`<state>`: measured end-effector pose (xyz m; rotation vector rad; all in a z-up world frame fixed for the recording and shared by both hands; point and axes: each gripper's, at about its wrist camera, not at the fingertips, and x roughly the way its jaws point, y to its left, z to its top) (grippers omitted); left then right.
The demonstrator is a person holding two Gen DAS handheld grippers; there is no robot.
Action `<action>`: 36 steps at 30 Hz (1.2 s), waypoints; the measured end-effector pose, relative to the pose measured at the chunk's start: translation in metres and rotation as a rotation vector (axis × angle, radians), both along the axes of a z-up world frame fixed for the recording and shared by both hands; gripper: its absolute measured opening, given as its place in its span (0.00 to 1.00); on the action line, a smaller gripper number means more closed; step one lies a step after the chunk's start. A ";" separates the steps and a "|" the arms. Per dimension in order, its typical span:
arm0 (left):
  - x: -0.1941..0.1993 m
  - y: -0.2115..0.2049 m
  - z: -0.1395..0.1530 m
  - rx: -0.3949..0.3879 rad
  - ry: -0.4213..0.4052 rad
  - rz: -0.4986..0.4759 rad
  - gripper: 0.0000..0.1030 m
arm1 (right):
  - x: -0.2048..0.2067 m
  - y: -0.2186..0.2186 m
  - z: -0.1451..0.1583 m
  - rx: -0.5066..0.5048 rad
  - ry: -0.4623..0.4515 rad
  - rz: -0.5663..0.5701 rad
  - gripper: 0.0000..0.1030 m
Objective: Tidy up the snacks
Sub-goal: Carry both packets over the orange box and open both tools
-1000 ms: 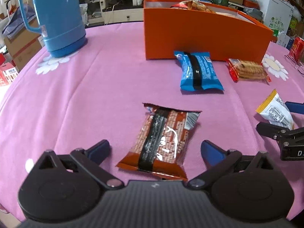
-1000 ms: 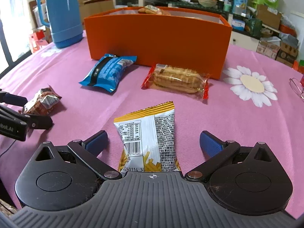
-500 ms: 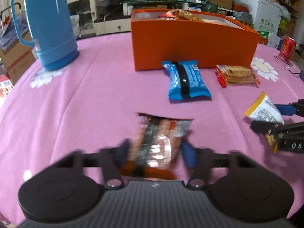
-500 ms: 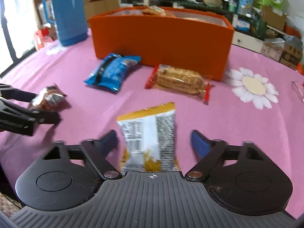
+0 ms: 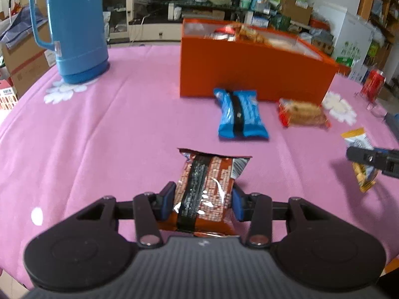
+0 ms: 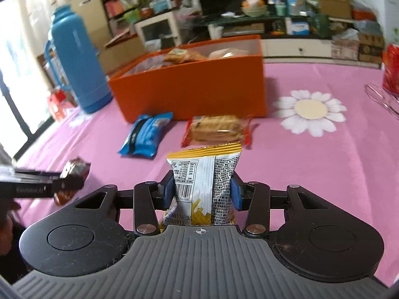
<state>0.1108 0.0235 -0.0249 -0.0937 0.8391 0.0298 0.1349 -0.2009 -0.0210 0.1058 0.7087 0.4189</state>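
Left wrist view: the left gripper (image 5: 202,200) has just been closing and its blue pads now pinch the brown snack packet (image 5: 208,191) from both sides, the packet lying on the pink tablecloth (image 5: 112,137) near the tabletop's near edge.
Right wrist view: the right gripper (image 6: 202,191) has just been closing and its pads are pressed onto the yellow and silver snack packet (image 6: 205,174), which stands upright between them with its yellow top edge above the pads.
Orange box (image 5: 251,72): it sits toward the far side of the tabletop, open on top, with several wrapped snacks showing above its rim.
Blue snack packet (image 5: 239,114): it lies flat just in front of the orange box's near wall, a dark band running along its middle.
Red-edged cracker packet (image 5: 303,115): it lies beside the blue packet, toward the box's right corner, apart from both grippers.
Blue thermos (image 5: 74,25): it stands upright near the far left edge of the tabletop, well apart from the box.
White daisy print (image 6: 310,111): it is part of the cloth, to the right of the box.
Red can (image 5: 372,84): it stands at the far right edge of the tabletop; details are blurred.
Each gripper in the other's view: both appear at the frame edge, each with its packet between its fingers.
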 end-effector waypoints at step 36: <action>0.243 0.009 0.060 -0.012 -0.177 0.011 0.43 | 0.215 0.075 0.056 -0.069 -0.146 -0.042 0.25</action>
